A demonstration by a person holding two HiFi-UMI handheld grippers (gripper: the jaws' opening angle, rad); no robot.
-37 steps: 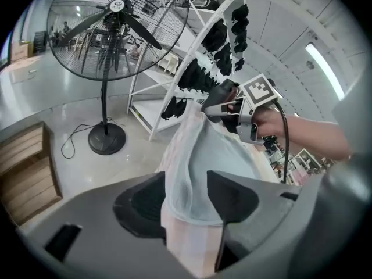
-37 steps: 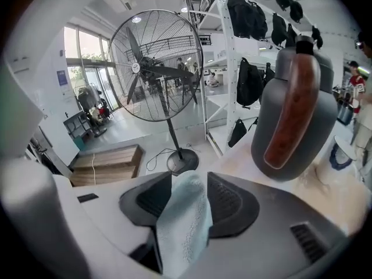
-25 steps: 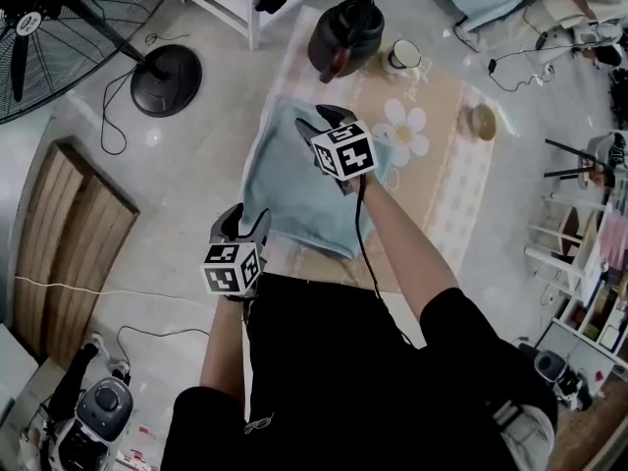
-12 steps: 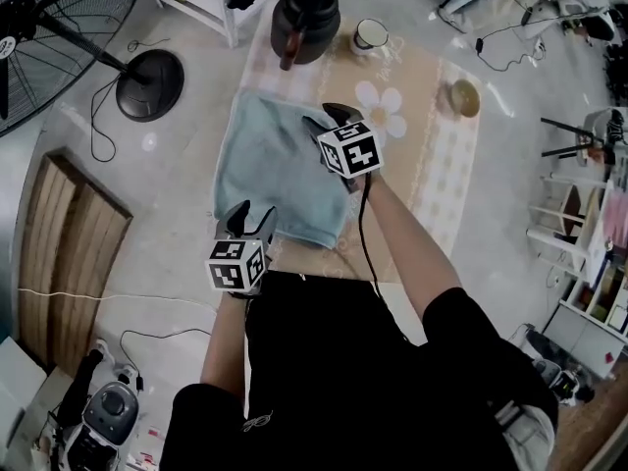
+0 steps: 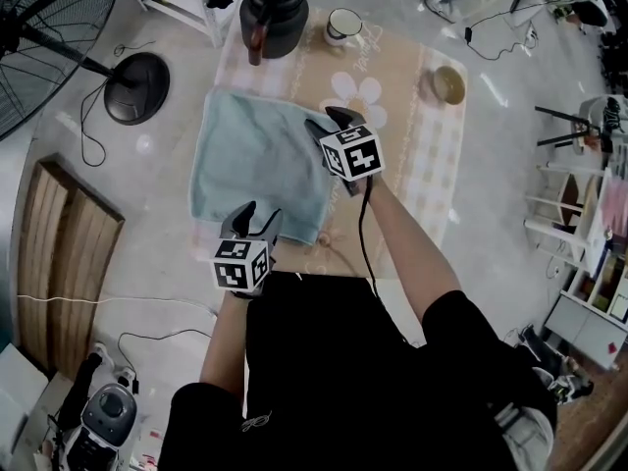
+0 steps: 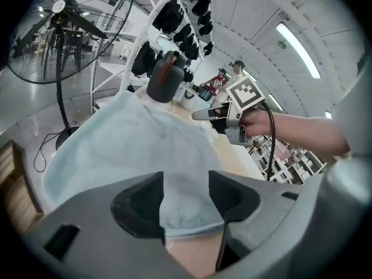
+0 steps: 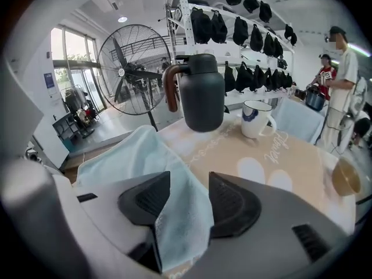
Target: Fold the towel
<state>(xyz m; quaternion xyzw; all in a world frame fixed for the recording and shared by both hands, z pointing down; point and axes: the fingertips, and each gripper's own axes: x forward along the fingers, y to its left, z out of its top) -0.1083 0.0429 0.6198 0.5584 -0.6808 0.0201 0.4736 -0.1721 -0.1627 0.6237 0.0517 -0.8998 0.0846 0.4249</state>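
Observation:
A light blue towel (image 5: 255, 155) lies spread on the table's beige cloth (image 5: 432, 165), its left side hanging past the table edge. My left gripper (image 5: 257, 214) is shut on the towel's near corner, and the fabric (image 6: 133, 144) fills the gap between its jaws (image 6: 186, 185). My right gripper (image 5: 329, 124) is shut on the towel's right edge; a fold (image 7: 133, 156) hangs between its jaws (image 7: 189, 193). In the left gripper view the right gripper (image 6: 203, 115) shows beyond the towel.
A dark kettle (image 5: 273, 13), a white mug (image 5: 343, 26) and a small bowl (image 5: 449, 84) stand on the cloth beyond the towel. A floor fan (image 5: 137, 88) and wooden boards (image 5: 69, 234) are to the left. Cables lie on the floor.
Both grippers have moved across the table with the towel in them. The right one, once left of the flower print, now sits in front of it. The towel lies wider.

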